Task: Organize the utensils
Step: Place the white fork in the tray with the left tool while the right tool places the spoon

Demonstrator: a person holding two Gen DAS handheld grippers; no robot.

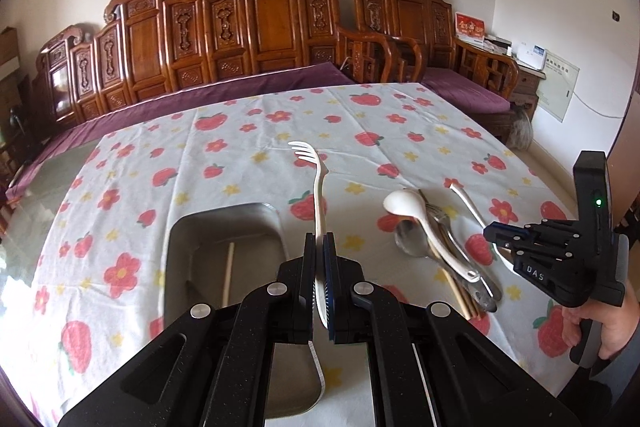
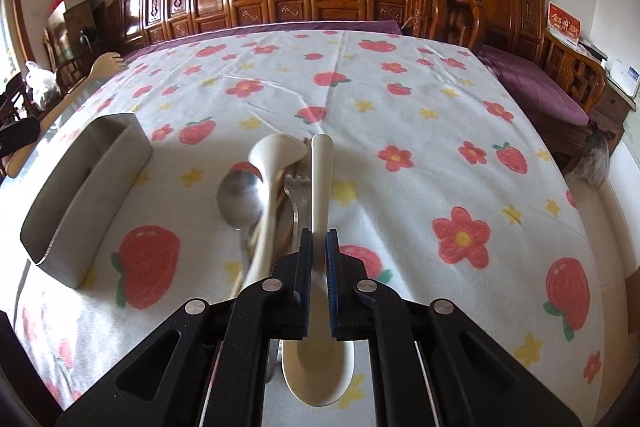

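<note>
My left gripper is shut on the handle of a white plastic fork, whose tines point away over the table. It hangs above the right rim of a steel container that has one chopstick inside. My right gripper is shut on a white spoon, handle pointing away and bowl under the jaws, just above a pile of utensils: a white soup spoon, a metal spoon and a metal fork. In the left wrist view the right gripper is at the right, beside that pile.
A strawberry-and-flower cloth covers the table. The steel container stands left of the pile. A carved wooden bench with purple cushions runs behind the table's far edge. A hand holds the right gripper at the table's right edge.
</note>
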